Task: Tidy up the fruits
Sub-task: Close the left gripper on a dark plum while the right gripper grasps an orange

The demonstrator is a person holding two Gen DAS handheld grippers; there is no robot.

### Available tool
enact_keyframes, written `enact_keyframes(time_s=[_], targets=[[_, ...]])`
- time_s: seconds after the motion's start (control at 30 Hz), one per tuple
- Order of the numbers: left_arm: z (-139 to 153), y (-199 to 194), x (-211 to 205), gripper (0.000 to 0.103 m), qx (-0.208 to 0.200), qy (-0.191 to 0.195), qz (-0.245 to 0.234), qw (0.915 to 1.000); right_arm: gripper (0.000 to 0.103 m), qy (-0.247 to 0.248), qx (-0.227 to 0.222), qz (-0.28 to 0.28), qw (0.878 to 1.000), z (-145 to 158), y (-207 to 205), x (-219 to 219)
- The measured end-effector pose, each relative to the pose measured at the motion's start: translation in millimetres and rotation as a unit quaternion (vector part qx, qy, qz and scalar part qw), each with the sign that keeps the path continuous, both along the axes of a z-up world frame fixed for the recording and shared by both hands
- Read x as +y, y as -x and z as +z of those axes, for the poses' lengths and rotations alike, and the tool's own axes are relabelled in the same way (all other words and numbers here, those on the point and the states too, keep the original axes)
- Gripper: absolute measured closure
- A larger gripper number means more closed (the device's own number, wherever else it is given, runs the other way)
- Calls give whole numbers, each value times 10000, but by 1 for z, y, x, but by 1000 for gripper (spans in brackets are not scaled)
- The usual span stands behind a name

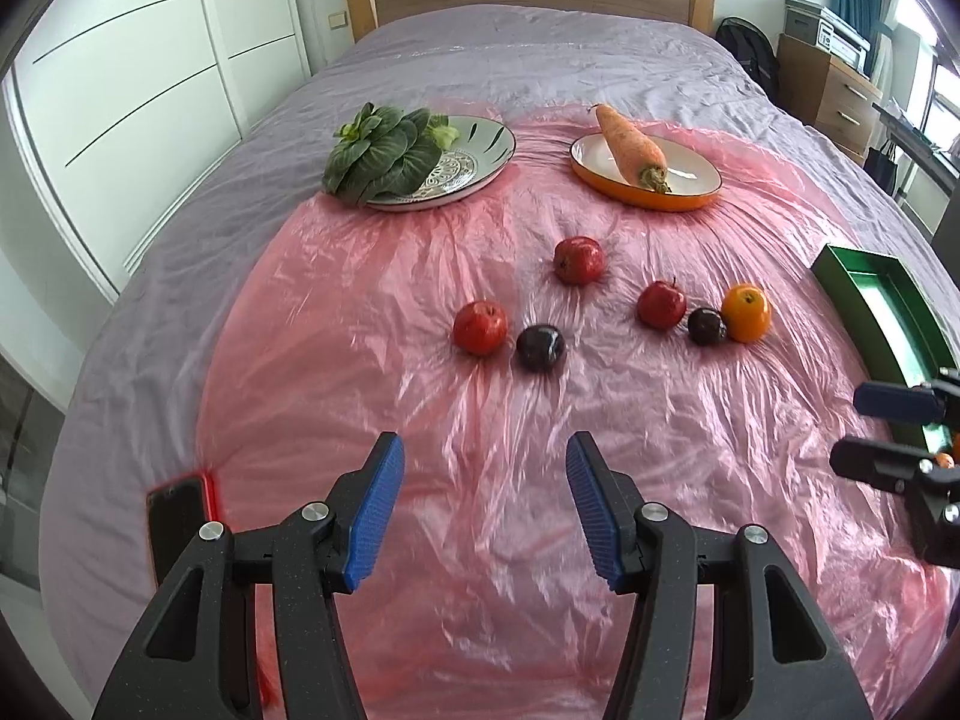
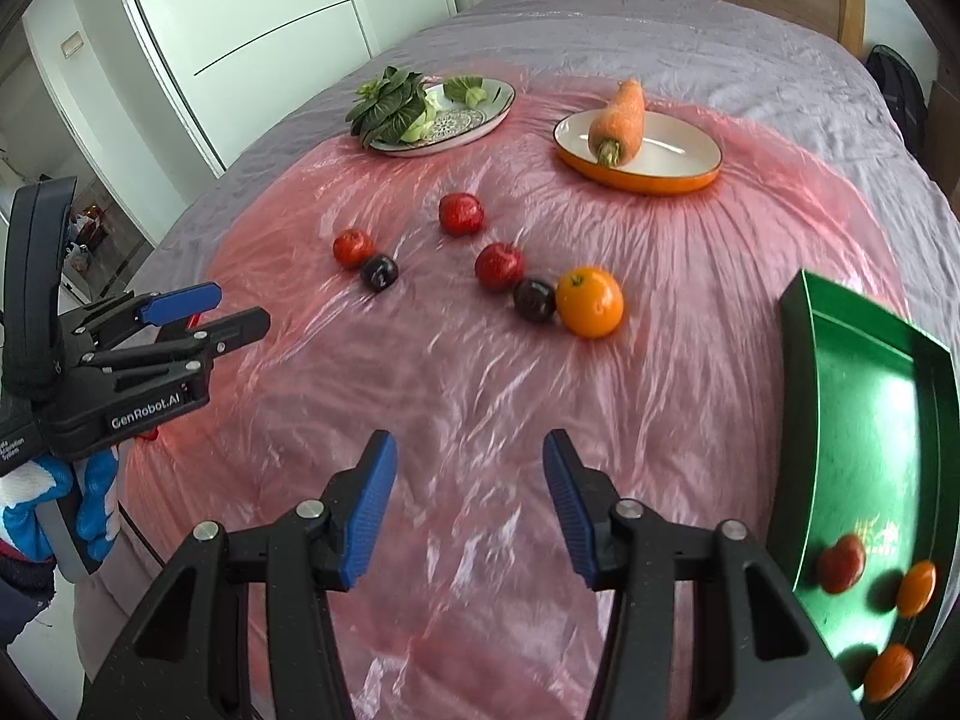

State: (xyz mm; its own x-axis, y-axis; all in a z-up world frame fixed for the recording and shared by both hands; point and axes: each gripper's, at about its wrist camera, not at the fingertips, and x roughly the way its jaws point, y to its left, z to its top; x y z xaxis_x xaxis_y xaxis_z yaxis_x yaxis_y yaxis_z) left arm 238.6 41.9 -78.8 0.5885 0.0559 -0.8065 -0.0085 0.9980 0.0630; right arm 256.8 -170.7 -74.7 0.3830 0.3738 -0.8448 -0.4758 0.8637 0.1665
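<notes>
Lying above and right of the spread, empty right gripper, the orange is nearer to it than to the left gripper, also spread.

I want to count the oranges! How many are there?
3. One orange sits on the pink plastic beside a dark plum. Two more lie in the green tray; its near corner is cut off, so more may hide.

Both grippers, left gripper and right gripper, hold empty jaws apart.
</notes>
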Motion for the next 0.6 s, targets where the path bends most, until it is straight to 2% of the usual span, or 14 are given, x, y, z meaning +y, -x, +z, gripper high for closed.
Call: enact_keyframes(time_s=[0.47,0.6], targets=[[-17,-41,6,53,37,-20,10,10000,22,378,-65,72,9992,-19,-50,3],[-21,-54,13,53,53,160,83,9998,22,510,-64,112,9986,-28,-61,3]])
